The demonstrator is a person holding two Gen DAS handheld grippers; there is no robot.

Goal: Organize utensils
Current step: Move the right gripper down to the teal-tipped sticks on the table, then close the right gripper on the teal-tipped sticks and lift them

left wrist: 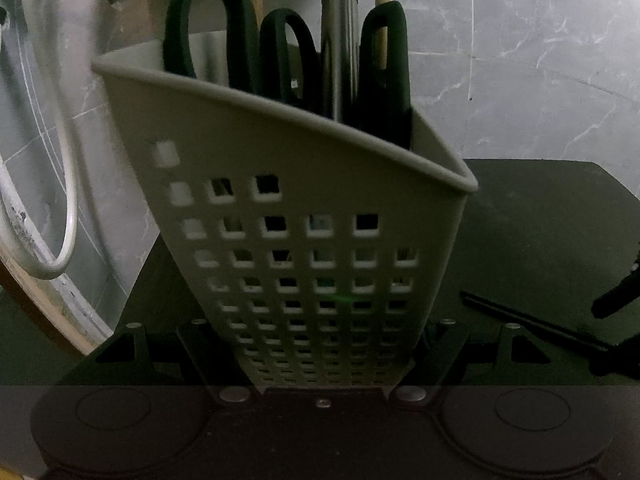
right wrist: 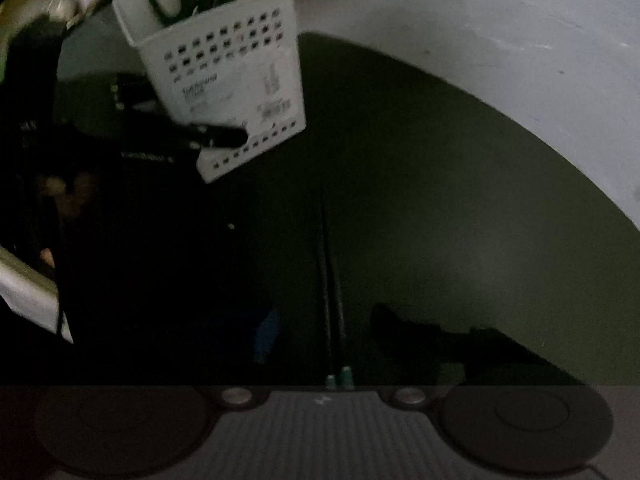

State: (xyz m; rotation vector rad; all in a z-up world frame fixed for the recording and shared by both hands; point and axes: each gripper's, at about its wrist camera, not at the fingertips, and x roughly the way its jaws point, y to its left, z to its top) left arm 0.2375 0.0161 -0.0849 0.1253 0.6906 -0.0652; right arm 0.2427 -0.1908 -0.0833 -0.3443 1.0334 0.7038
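A white perforated utensil caddy (left wrist: 320,240) fills the left wrist view, tilted, with black scissors (left wrist: 224,32), a steel handle (left wrist: 340,40), a black handle (left wrist: 386,76) and wooden sticks inside. My left gripper (left wrist: 320,344) is shut on the caddy's base and holds it above the dark mat (left wrist: 540,232). In the right wrist view the caddy (right wrist: 224,76) hangs at upper left with the left gripper's finger (right wrist: 224,136) on it. A pair of black chopsticks (right wrist: 332,300) runs up from my right gripper (right wrist: 338,376), whose fingers are too dark to make out.
A white-rimmed round object (left wrist: 48,200) leans at the left. A black rod (left wrist: 532,324) lies on the mat at right, with the other gripper's dark tip (left wrist: 616,296) beside it. A grey marble wall (left wrist: 520,60) stands behind. A dark shape (right wrist: 440,336) lies on the mat.
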